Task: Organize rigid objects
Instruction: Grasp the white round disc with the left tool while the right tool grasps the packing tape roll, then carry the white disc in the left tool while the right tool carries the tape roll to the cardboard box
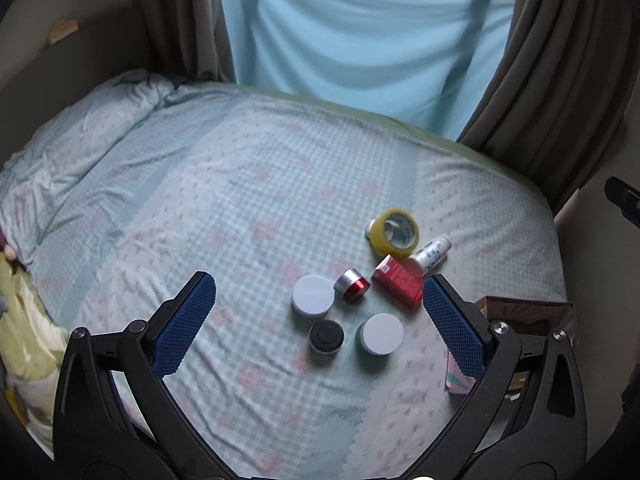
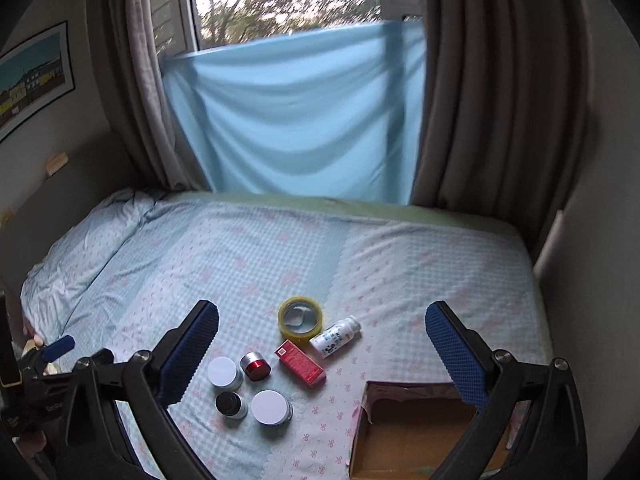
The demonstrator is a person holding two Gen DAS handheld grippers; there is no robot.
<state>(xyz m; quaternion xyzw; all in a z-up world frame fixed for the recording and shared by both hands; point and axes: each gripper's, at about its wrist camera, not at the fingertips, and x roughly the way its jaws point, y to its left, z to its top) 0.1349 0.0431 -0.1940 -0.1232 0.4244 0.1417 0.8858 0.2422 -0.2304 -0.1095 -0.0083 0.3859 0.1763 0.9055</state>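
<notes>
Left wrist view: the left tongs (image 1: 319, 304) hang wide open and empty above the bed (image 1: 240, 184). Below them, toward the bed's near right corner, lie two white-lidded jars (image 1: 313, 295) (image 1: 383, 333), a black jar (image 1: 326, 336), a red-and-silver jar (image 1: 352, 286), a red box (image 1: 398, 282), a white bottle (image 1: 431, 254) and a yellow tape roll (image 1: 394, 233).

Right wrist view: the right tongs (image 2: 322, 344) are likewise spread wide, holding nothing. An open cardboard box (image 2: 416, 424) sits at the bed's near right edge, just beside the cluster. The jars lie close together on soft bedding, so closing on one could likely nudge or tip a neighbour; the round bottle and tape may roll.
</notes>
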